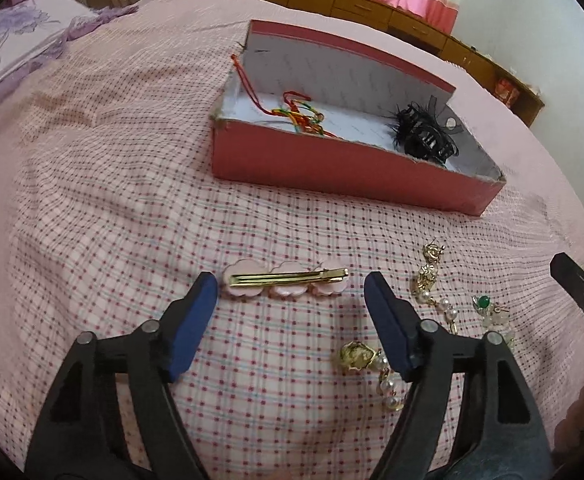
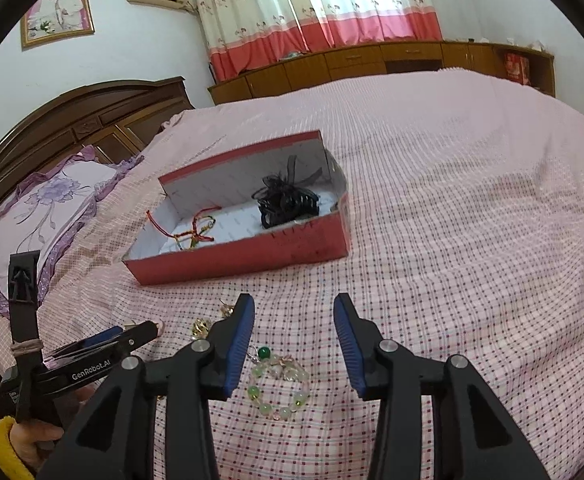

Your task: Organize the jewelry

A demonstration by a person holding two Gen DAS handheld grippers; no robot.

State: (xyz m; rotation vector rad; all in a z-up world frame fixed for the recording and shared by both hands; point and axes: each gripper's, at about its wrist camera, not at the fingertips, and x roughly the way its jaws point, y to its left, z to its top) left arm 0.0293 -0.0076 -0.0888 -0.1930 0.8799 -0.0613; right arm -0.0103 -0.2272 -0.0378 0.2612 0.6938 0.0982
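Note:
A red box (image 1: 344, 168) (image 2: 251, 258) lies open on the bed and holds a red braided cord (image 1: 296, 114) (image 2: 195, 232) and a black feathered hair claw (image 1: 428, 132) (image 2: 285, 200). My left gripper (image 1: 292, 292) is open, just short of a pink cloud-shaped hair clip (image 1: 285, 280). Gold and pearl earrings (image 1: 432, 280) (image 1: 372, 364) lie to its right. My right gripper (image 2: 294, 320) is open above a pale green bead bracelet (image 2: 277, 384). The left gripper also shows in the right wrist view (image 2: 131, 334).
The pink checked bedspread (image 2: 452, 240) covers the bed. A purple floral pillow (image 2: 47, 216) and a dark headboard (image 2: 75, 120) are at the left. Wooden cabinets (image 2: 372, 60) and curtains (image 2: 316, 8) stand beyond the bed.

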